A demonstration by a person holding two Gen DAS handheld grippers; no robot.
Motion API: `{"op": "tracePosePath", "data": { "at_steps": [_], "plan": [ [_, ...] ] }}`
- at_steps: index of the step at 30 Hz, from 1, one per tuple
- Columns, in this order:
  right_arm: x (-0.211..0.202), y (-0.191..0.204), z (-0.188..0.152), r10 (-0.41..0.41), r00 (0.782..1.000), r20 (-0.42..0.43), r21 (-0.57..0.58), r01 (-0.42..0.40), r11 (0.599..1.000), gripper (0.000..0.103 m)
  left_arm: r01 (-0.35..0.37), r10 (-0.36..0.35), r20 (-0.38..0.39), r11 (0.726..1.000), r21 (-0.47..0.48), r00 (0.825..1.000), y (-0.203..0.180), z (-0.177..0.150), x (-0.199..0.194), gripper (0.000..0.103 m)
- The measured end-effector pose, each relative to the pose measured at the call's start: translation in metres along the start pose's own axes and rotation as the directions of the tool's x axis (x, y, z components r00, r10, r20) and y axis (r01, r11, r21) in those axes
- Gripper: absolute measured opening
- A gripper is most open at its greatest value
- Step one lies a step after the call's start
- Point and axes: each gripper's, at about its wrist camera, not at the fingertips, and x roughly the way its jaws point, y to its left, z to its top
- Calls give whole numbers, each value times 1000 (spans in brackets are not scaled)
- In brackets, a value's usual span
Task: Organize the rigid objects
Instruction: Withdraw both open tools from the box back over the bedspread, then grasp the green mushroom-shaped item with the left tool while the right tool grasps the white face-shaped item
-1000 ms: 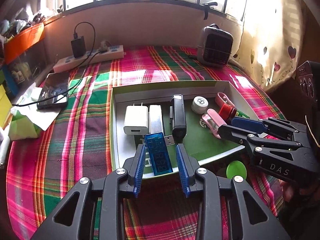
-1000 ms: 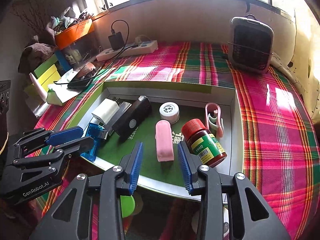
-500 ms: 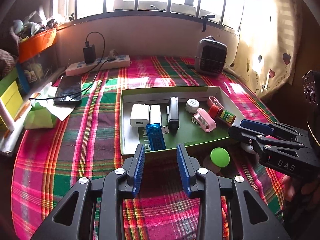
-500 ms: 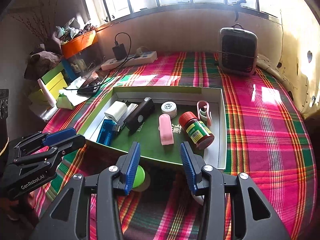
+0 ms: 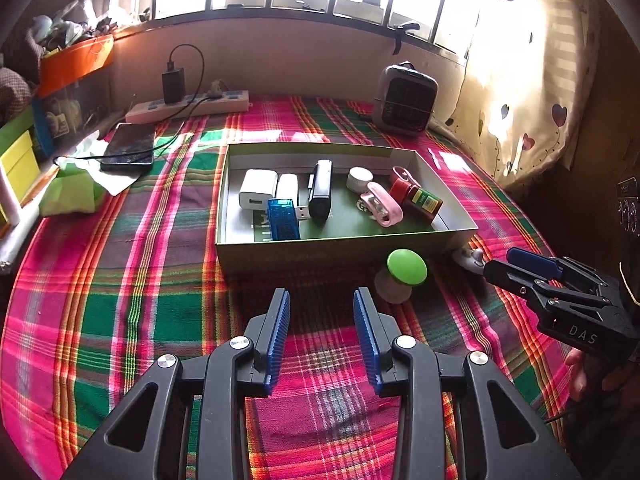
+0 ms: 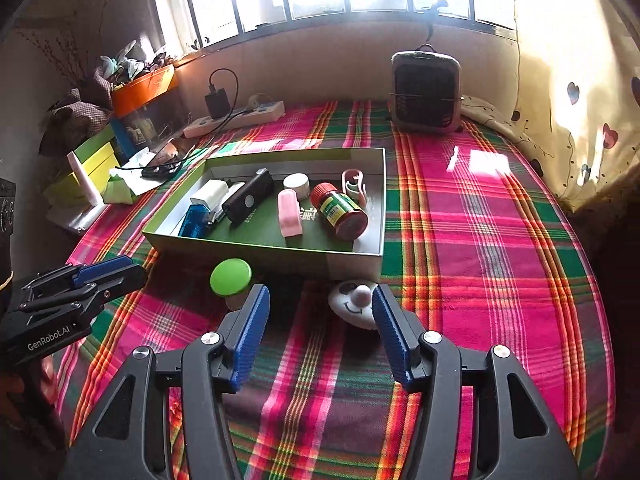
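Note:
A shallow green box (image 5: 320, 258) on the plaid cloth holds a white charger (image 5: 258, 188), a blue USB tester (image 5: 283, 218), a black device (image 5: 321, 194), a pink clip (image 6: 290, 216) and a red-capped bottle (image 6: 340, 210). In front of the box stand a green-topped mushroom toy (image 6: 231, 276) and a white smiley toy (image 6: 354, 304). My left gripper (image 5: 320, 300) hovers open and empty before the box. My right gripper (image 6: 320, 296) is opening. The smiley toy lies just ahead of its right finger, and the pads touch nothing.
A power strip (image 5: 188, 106) with a black charger, a phone (image 5: 130, 152) on its cable and green tissue packs (image 5: 72, 196) lie at the back left. A small heater (image 6: 426, 92) stands at the back right. A curtain (image 5: 532, 80) hangs on the right.
Both grippers have drawn back from the box toward the near edge. The blue tester and pink clip stay in the box. The right jaws have widened.

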Motion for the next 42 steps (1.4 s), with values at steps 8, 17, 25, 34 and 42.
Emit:
{"op": "tracePosePath", "data": {
  "at_steps": [8,17,25,34,42],
  "plan": [
    [13,-18,-14,-43,997,-65,32,45,998,55,32,-32,-35,999,-5,999,0,-10,8,32],
    [37,-17,-6,-76,990,-117,-21,74,997,56,64,-65,-54,998,-17,996,4,-11,13,32],
    [47,-10,0,-134,984,-115,-91,124,988,56,73,-74,-72,997,-15,995,2,-10,19,32],
    [48,-12,2,-102,989,-110,-74,94,993,56,84,-85,-96,996,-12,992,-5,-8,28,32],
    [45,-15,1,-73,992,-103,-60,67,996,49,102,-101,-104,995,3,989,-19,-3,33,32]
  ]
}}
